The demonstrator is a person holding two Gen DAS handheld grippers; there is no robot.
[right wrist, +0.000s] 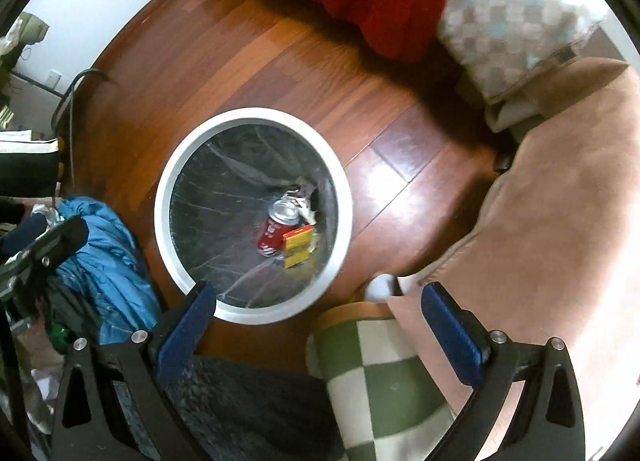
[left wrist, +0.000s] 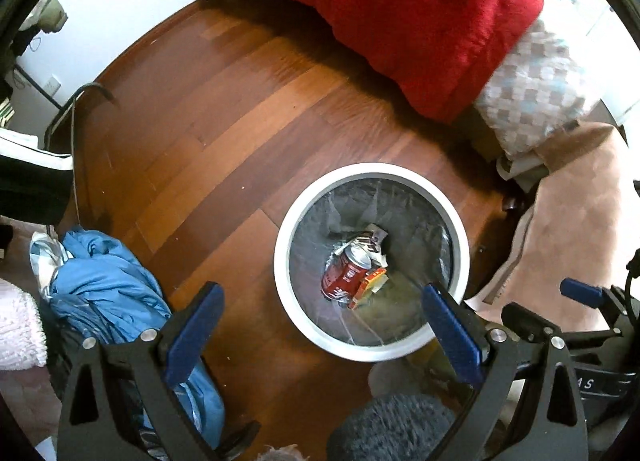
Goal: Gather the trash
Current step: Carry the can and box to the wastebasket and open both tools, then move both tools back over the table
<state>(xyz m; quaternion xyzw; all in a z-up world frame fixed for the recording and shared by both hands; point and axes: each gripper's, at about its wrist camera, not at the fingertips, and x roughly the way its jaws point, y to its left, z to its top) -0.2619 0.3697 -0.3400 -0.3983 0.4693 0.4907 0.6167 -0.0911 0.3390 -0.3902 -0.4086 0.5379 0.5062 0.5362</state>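
Both my grippers, L & R, spread, empty | bin holds can + box | risk: white ball by bin's edge gets missed, or nudged under pink blanket.

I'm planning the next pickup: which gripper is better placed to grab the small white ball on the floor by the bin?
Right, probably. The white ball lies just ahead of the open right gripper, beside the bin. The left gripper, also open, looks down into the bin, and its view doesn't clearly show the ball.
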